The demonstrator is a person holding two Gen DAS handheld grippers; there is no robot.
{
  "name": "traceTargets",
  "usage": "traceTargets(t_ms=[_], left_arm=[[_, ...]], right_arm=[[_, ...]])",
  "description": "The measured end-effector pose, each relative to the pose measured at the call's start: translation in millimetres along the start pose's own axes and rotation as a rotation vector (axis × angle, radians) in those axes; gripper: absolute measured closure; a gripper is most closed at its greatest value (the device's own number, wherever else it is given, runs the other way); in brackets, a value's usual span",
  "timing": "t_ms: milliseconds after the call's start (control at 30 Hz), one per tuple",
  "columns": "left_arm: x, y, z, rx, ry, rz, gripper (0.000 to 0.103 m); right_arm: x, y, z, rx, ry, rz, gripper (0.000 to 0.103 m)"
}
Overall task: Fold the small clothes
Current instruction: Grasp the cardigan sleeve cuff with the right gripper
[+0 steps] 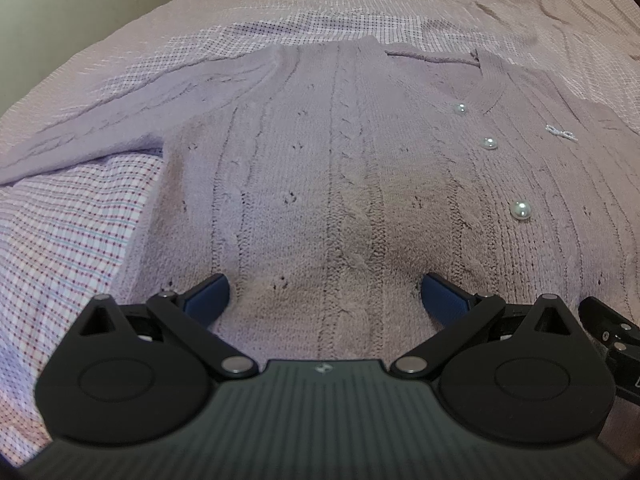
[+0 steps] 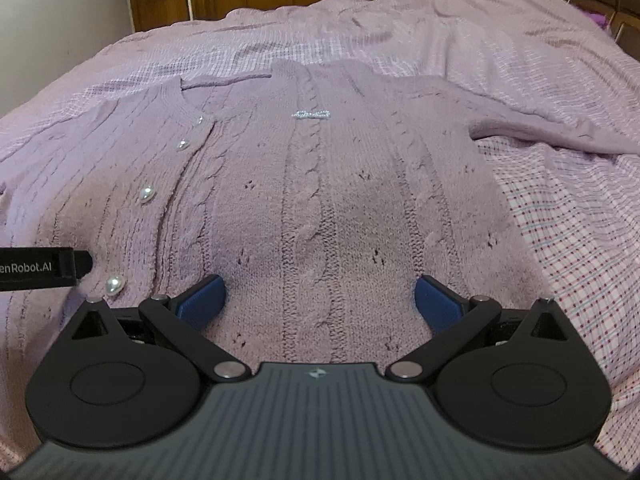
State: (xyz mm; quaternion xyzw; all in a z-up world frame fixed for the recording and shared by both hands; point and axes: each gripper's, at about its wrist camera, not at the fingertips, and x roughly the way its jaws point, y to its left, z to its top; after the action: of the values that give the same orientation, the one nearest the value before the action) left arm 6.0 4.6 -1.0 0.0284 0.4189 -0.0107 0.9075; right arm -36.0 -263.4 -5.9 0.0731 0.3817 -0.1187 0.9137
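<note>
Cardigan (image 1: 340, 168), lilac cable knit, lies flat and spread on a checked bedsheet (image 1: 72, 232), button side up.

Left wrist view: left gripper (image 1: 325, 300) low over the lower body of the knit, fingers wide apart, nothing between them. Blue pads (image 1: 208, 298) sit at or just above the fabric; contact cannot be confirmed. Ahead and to the right of the tool, three pearl buttons (image 1: 520, 210) run along the placket. One sleeve (image 1: 100, 128) extends ahead-left onto the sheet. A small silver emblem (image 1: 562, 132) shows far right of the buttons. Black part of the other gripper (image 1: 608, 328) is cut off at the right edge. Hem is hidden under the tool body.

Right wrist view: right gripper (image 2: 318, 300) also spread wide, holding nothing, over the other half of the cardigan (image 2: 320, 200). Pad contact again unclear. Buttons (image 2: 147, 194) lie ahead-left; the nearest sits just beside the left finger linkage. Emblem (image 2: 311, 114) is straight ahead. Other sleeve (image 2: 560, 128) runs ahead-right. Left gripper's body (image 2: 40, 268) enters from the left edge, mostly cut off.
</note>
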Motion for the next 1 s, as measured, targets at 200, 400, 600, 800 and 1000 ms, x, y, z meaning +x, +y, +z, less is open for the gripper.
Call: traceTargets(t_ms=[200,400,600,800,1000], left_arm=[[1.3,0.7,4.6,0.025,0.028,-0.013,0.000],[1.7,2.4,8.7,0.024,0.046,-0.017,0.000],[2.2,0.1,7.9,0.025,0.038,-0.006,0.000],[2.6,-2.5,6.9,0.028,0.036,0.005,0.000],[4.4,-3.9,6.7,0.032,0.031,0.012,0.000]], right_arm=[[-3.9,-10.8,2.9,-0.026,0.017,0.090,0.000],[-6.6,-49.5,23.5,0.090,0.064,0.271,0.000],[-13.5,-103.2,50.7,0.162,0.018,0.281,0.000],[-0.6,-174.0,73.7,0.242,-0.032,0.205,0.000],[27.9,-249.5,87.9,0.388,-0.058,0.137,0.000]])
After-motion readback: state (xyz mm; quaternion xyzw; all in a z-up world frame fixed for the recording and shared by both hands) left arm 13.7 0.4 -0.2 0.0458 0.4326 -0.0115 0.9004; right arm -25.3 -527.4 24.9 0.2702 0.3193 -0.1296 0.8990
